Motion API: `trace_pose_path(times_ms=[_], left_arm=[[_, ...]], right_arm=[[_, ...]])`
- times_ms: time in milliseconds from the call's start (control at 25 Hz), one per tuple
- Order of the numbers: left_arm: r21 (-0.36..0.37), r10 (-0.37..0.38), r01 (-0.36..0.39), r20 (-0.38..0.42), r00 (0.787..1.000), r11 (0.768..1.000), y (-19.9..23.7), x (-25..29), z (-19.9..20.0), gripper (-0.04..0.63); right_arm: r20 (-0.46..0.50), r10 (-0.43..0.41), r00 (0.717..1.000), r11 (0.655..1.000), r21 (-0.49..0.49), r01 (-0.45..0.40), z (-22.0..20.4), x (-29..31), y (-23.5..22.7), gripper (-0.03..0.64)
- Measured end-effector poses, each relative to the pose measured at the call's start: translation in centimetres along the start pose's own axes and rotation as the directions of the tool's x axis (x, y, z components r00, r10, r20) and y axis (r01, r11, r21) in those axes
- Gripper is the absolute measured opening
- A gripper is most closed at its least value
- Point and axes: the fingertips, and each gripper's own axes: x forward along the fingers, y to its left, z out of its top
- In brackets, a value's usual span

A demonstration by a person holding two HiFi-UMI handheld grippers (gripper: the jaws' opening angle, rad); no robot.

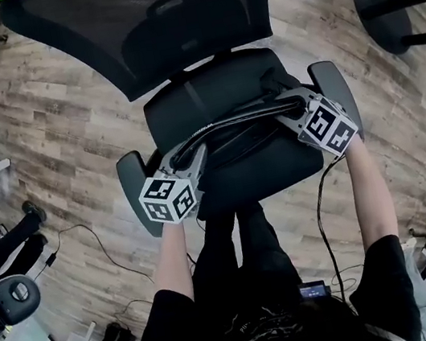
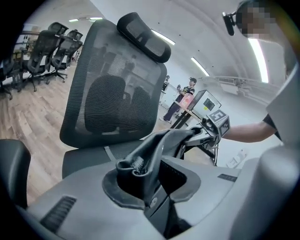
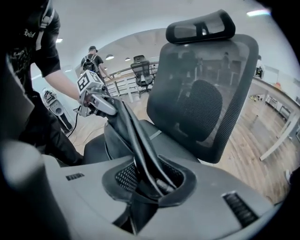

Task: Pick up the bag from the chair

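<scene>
Both your forearms angle forward and down over the chair (image 1: 278, 170). Your left gripper (image 1: 187, 156) and right gripper (image 1: 280, 106) each pinch one end of the black bag (image 1: 229, 122).

The right gripper (image 3: 150, 182) has its jaws clamped on the black bag's (image 3: 124, 123) zippered edge. The bag stretches above the office chair's (image 3: 201, 103) seat to the left gripper (image 3: 106, 106).
</scene>
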Motion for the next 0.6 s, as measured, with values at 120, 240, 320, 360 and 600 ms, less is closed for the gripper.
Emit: trace_pose_path(times_ms=[120,240,320,360,600], left_arm=[[0.022,-0.017,0.018,-0.011,1.0,1.0,-0.6,0.0,-0.2,0.064],[0.033,-0.017,0.017,-0.011,1.0,0.999,-0.6,-0.4,-0.2,0.051],[0.029,-0.011,0.011,-0.012,1.0,1.0,-0.9,-0.7,-0.4,0.049],[0.025,-0.007,0.008,-0.014,1.0,1.0,-1.1,-0.9,-0.6,0.048],[0.012,0.022,-0.022,-0.023,0.999,1.0,-2.4,-2.8,-1.1,0.048]], right_arm=[[0.014,-0.008,1.0,0.999,0.054,0.007,-0.3,-0.3,0.5,0.051],[0.03,-0.033,0.999,0.993,0.11,0.03,-0.1,-0.5,1.0,0.048],[0.034,-0.059,0.998,0.987,0.149,0.053,-0.3,-0.9,1.6,0.048],[0.037,-0.071,0.997,0.984,0.167,0.064,-0.5,-1.2,2.0,0.048],[0.037,-0.119,0.992,0.962,0.253,0.106,-0.6,-3.2,5.3,0.048]])
